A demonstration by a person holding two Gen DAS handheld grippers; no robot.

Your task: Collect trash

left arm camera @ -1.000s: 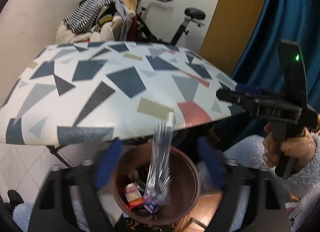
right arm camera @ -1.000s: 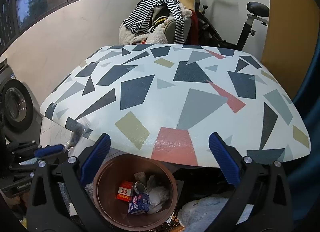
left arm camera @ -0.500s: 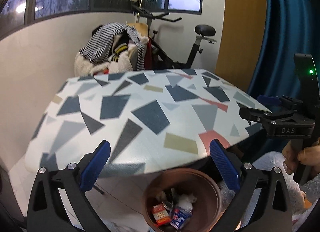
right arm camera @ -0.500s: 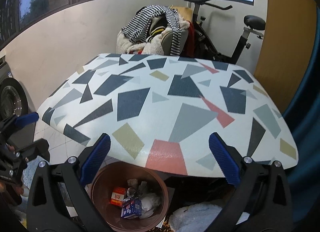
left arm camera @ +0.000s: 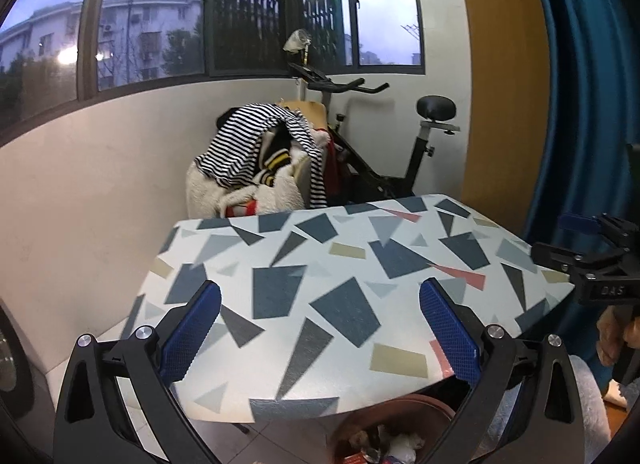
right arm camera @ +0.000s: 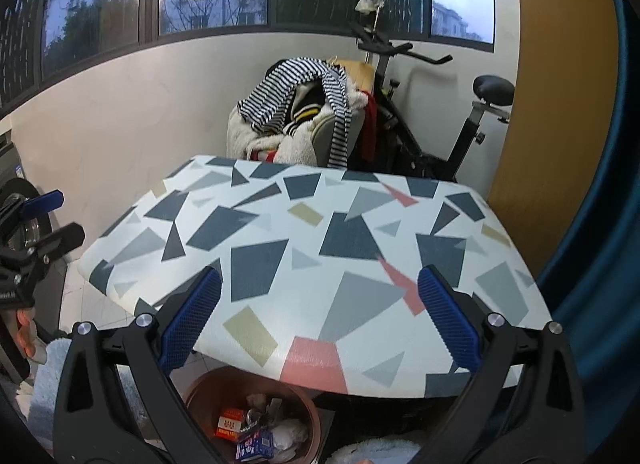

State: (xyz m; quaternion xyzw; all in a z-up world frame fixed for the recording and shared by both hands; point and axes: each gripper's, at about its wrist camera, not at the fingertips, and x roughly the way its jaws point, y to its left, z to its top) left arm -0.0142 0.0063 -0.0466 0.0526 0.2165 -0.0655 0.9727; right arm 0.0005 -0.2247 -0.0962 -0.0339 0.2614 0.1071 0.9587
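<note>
Left gripper (left arm camera: 320,328): blue-padded fingers (left arm camera: 192,332) spread wide with nothing between them, held above the near edge of the table (left arm camera: 348,296). In the right wrist view the same gripper appears at the far left edge, side on, with a hand (right arm camera: 24,332) below it.

Right gripper (right arm camera: 320,324): fingers (right arm camera: 448,320) likewise spread wide and empty, poised over the near part of the table. In the left wrist view it appears at the right edge, side on, gripped by a hand (left arm camera: 616,338).

Table: white top printed with dark blue, grey, tan and pink angular shapes; its surface carries no objects in either view.

Bin (right arm camera: 208,388): a round brown container on the floor, just below and partly under the near edge of the table. The trash (right arm camera: 256,432) lies inside it: an orange-red carton (right arm camera: 230,427), a blue-and-white packet (right arm camera: 254,446), crumpled white paper (right arm camera: 288,434), and smaller pieces too small to identify. In the left wrist view only the rim and some of the contents show at the bottom edge.

Background: a chair piled with clothes, topped by a black-and-white striped garment (right arm camera: 288,92), stands beyond the far edge of the table; an exercise bike (right arm camera: 440,120) stands beside it against the wall. Windows (left arm camera: 152,28) run above the wall, a blue curtain (left arm camera: 580,104) hangs at the right, and the round door of a washing machine (right arm camera: 16,200) shows at the left. A pale fluffy sleeve (left arm camera: 588,404) is visible near the bin.
</note>
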